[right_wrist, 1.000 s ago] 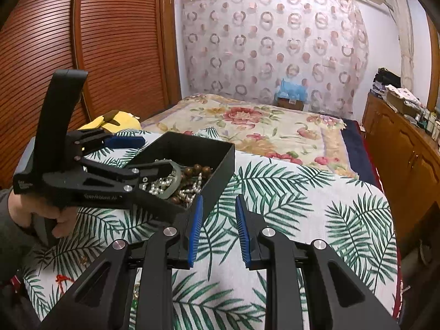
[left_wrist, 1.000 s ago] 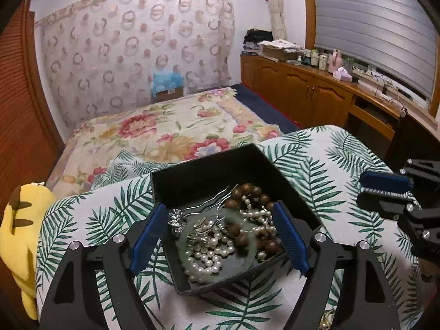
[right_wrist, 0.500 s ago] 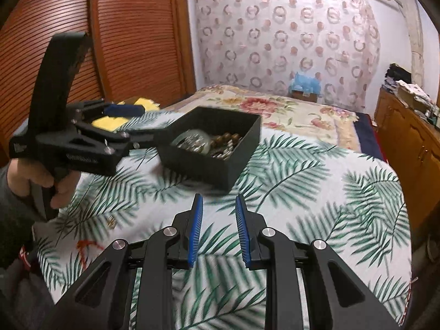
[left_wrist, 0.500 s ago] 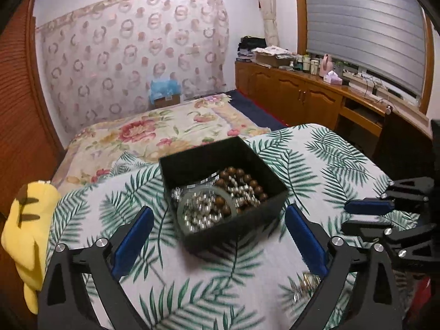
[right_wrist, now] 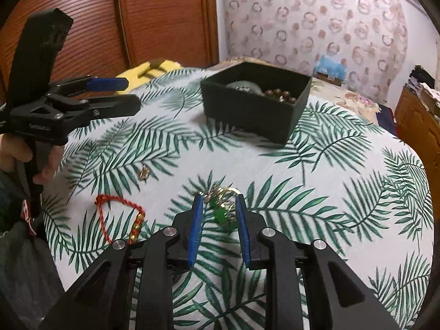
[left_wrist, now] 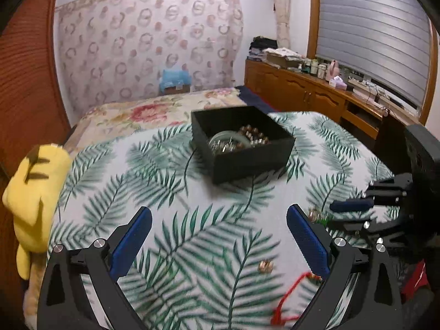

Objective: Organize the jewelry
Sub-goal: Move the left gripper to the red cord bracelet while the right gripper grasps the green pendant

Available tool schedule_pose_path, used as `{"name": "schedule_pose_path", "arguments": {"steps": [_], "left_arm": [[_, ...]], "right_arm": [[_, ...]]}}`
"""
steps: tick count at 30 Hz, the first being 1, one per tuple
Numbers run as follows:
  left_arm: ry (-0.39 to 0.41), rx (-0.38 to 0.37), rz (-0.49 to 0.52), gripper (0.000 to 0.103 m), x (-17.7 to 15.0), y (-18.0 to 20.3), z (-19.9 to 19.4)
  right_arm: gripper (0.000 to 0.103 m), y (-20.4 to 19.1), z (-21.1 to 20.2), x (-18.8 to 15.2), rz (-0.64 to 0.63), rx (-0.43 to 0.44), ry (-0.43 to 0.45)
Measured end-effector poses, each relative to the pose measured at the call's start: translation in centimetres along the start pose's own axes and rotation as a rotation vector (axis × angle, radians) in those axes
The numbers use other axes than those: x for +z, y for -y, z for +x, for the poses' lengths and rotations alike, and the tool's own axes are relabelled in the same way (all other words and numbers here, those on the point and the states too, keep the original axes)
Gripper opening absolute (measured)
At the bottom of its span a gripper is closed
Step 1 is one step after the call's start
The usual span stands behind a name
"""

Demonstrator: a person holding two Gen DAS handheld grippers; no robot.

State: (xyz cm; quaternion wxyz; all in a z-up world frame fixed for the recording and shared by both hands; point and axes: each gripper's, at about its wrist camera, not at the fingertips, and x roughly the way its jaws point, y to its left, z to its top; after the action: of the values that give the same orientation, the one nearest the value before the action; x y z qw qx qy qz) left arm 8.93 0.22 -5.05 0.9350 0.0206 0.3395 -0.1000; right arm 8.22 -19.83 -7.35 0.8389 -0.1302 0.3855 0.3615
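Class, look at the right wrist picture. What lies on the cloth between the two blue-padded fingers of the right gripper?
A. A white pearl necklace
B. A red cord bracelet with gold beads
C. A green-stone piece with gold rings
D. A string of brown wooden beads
C: the green-stone and gold-ring jewelry piece lies on the palm-leaf tablecloth between the open fingers of the right gripper, which have not closed on it.

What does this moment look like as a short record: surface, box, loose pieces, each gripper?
surface: leaf-print cloth
box: black, open, holding beads and a pale bangle
loose pieces: red cord bracelet, small gold piece, green and gold piece
left gripper: open wide, empty, above the cloth
right gripper: open, fingers either side of the green and gold piece, not closed on it
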Motion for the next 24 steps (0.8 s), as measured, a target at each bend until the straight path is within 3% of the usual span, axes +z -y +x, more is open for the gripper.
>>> {"name": "schedule_pose_path", "arguments": {"steps": [7,13,14,16,22,24], "left_arm": [[-0.065,0.006,0.018,0.095,-2.5,-0.5,-0.2],[-0.07,-0.019,0.013,0.095,-3.4,0.0,-0.7],[-0.071,-0.021,0.012,0.095,-3.5,0.1,-0.8],[-0.073,-0.028,0.013,0.095,-3.8,0.4,-0.8],[-0.083,-0.057,0.034,0.094,-4.6,1.7,-1.1],[-0.091,-0.064,0.041,0.087,-4.8,2.1,-1.1]], "right_arm": [[0.026,-0.8,1.0,0.3,-0.054,-0.031,-0.043],[0.026,-1.1,1.7,0.3,-0.086,-0.085,-0.066],[0.018,-1.1,1.7,0.3,-0.086,-0.083,-0.068],[0.014,-1.2,1.5,0.2,-0.1,-0.085,-0.072],[0.014,-1.4,-0.7,0.0,-0.092,-0.072,-0.02],[0.014,-1.3,-1.8,0.1,-0.075,-0.071,0.011]]}}
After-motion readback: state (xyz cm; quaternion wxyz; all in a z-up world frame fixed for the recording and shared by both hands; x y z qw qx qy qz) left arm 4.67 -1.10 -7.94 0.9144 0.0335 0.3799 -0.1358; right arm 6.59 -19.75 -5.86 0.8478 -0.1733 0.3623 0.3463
